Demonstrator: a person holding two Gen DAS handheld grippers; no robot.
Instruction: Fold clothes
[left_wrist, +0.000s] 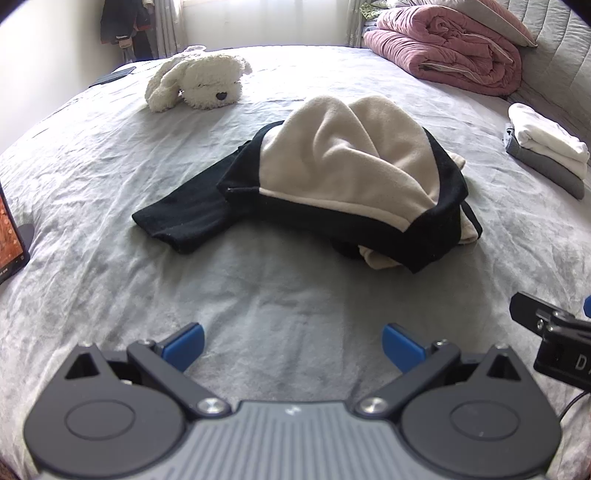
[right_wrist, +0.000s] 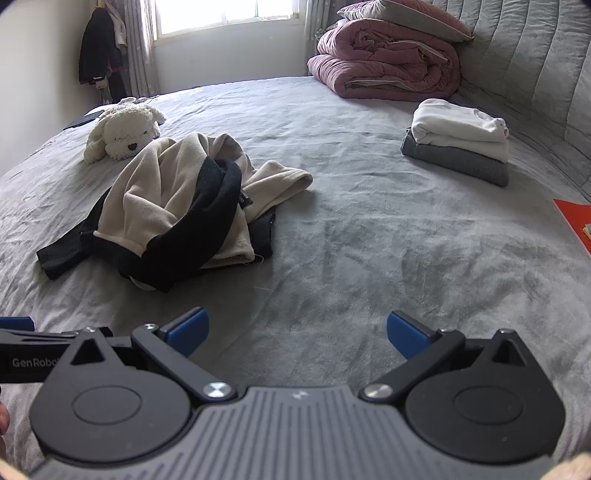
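A crumpled black and cream garment (left_wrist: 343, 177) (right_wrist: 173, 210) lies heaped on the grey bed (left_wrist: 258, 288) (right_wrist: 369, 240), one black sleeve stretched out to the left. My left gripper (left_wrist: 293, 345) hovers open over bare sheet, short of the heap, its blue pads wide apart with nothing between them. My right gripper (right_wrist: 297, 334) is open too, to the right of the heap and nearer than it, over bare sheet. Part of the right gripper shows at the right edge of the left wrist view.
A white plush dog (left_wrist: 199, 83) (right_wrist: 122, 131) lies beyond the heap. Folded white and grey clothes (left_wrist: 546, 151) (right_wrist: 458, 140) are stacked at the right. A rolled pink duvet (left_wrist: 450, 48) (right_wrist: 384, 62) sits by the headboard. A laptop (left_wrist: 11, 236) lies at the left edge, a red book (right_wrist: 576, 221) at the right.
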